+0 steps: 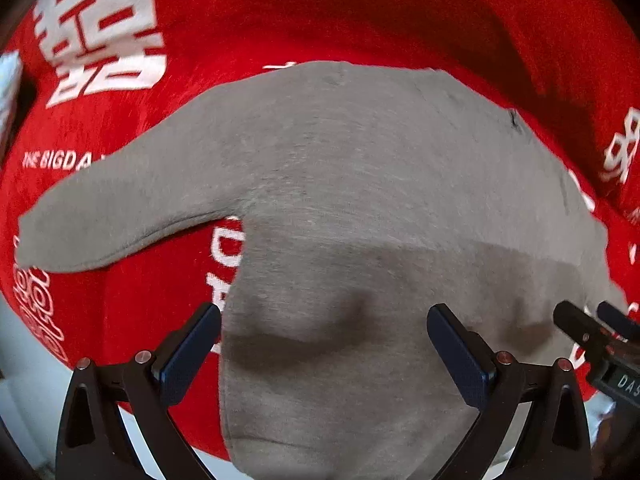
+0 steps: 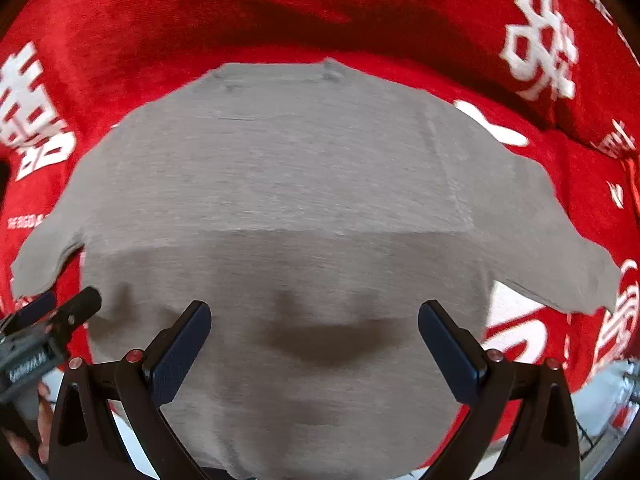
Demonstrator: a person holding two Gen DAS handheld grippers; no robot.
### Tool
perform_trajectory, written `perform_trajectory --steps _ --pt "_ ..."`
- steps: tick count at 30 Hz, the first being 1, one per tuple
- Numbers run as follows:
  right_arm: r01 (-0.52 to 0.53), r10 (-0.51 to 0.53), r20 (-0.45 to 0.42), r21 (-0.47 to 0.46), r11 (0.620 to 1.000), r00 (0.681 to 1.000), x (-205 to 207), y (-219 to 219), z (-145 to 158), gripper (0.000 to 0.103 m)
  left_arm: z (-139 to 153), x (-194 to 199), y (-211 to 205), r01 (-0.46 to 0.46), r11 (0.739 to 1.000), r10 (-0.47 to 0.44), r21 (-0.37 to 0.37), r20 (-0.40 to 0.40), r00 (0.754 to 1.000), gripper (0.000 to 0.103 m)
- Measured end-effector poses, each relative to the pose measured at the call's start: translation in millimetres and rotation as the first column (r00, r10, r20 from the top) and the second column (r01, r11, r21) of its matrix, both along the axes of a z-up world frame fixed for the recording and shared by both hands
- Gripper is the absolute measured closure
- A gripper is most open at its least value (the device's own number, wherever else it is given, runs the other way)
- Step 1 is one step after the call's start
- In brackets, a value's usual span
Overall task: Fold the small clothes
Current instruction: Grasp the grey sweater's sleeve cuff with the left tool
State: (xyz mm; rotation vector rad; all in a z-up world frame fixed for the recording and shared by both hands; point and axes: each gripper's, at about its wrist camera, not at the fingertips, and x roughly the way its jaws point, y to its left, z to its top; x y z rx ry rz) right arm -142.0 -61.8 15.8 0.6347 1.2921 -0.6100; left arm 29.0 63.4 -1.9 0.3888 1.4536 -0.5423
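Observation:
A small grey T-shirt (image 2: 312, 168) lies spread flat on a red cloth, collar at the far side, both short sleeves out to the sides. In the left wrist view the grey T-shirt (image 1: 360, 168) shows its left sleeve stretching far left. My left gripper (image 1: 324, 324) hovers open over the shirt's near left part, nothing between its fingers. My right gripper (image 2: 314, 320) hangs open over the near middle of the shirt, also holding nothing. Each gripper shows at the edge of the other's view: the right gripper (image 1: 592, 320) and the left gripper (image 2: 60, 308). The shirt's near half lies in shadow.
The red cloth (image 2: 280, 20) carries large white characters (image 1: 100, 28) and covers the whole surface, rising in a fold at the back. A pale surface (image 2: 608, 396) shows past the cloth's near edge. A person's hand (image 2: 42, 420) holds the left gripper.

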Motion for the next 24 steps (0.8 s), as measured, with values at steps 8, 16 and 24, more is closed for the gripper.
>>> perform_trajectory --steps 8,16,24 --pt "-0.125 0.124 0.013 0.094 0.988 0.992 41.8 50.1 -12.2 0.000 -16.4 54.9 82.0 -0.224 0.968 0.218 -0.114 -0.063 0.974 0.000" --pt "-0.204 0.211 -0.036 0.139 0.969 0.977 66.9 100.6 -35.8 0.000 -59.1 110.2 189.9 -0.510 0.832 0.489 -0.219 -0.145 0.860 0.000" --pt "-0.220 0.233 -0.069 0.153 0.963 0.970 78.7 122.4 -49.3 0.000 -95.9 142.5 199.8 -0.614 0.680 0.527 -0.400 -0.317 0.789 0.000"
